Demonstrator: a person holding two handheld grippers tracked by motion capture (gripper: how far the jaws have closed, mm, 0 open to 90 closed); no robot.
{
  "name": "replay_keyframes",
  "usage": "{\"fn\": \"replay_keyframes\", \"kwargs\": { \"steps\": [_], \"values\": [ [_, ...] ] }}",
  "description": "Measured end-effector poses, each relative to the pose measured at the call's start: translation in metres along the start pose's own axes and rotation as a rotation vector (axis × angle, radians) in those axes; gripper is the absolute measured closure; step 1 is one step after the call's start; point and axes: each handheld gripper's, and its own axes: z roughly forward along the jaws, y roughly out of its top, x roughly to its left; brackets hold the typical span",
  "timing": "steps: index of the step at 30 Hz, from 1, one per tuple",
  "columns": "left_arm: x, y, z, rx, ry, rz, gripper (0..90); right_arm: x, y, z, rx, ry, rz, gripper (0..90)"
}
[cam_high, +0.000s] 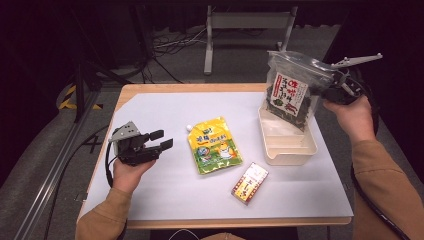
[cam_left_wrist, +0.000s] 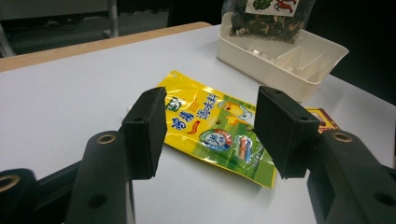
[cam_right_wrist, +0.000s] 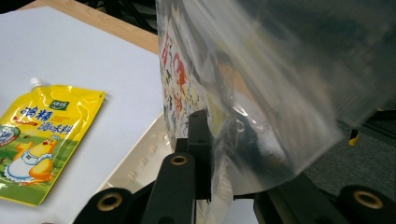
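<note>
Slippage is the main risk: the right claw (cam_high: 334, 86) pinches only the thin clear top of the seaweed bag (cam_high: 290, 95), which hangs tilted over the white tray (cam_high: 287, 150), its lower end just inside; a loose pinch could drop it askew.

Left claw (cam_high: 161, 139) rests level near the desk (cam_high: 165, 200), jaws half open and empty, aimed at the yellow pouch (cam_high: 214, 145). Right hand (cam_high: 352, 115) is raised, claw turned inward.

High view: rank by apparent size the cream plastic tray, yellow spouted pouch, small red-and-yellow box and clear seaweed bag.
1. Cream plastic tray, partly hidden by the bag
2. Clear seaweed bag, held up nearer the camera, so its rank against the tray is unsure
3. Yellow spouted pouch
4. Small red-and-yellow box
</note>
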Motion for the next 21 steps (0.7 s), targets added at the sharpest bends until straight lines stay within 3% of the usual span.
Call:
{"fn": "replay_keyframes", "kwargs": {
  "steps": [15,21],
  "values": [
    [0.001,0.000,0.007,0.018,0.001,0.000,39.1,-0.004,-0.015,0.014,0.028,0.019,0.011,78.8],
    [0.001,0.000,0.009,0.024,-0.003,-0.002,38.6,-0.009,-0.021,0.010,0.004,0.012,0.037,65.7]
  ]
}}
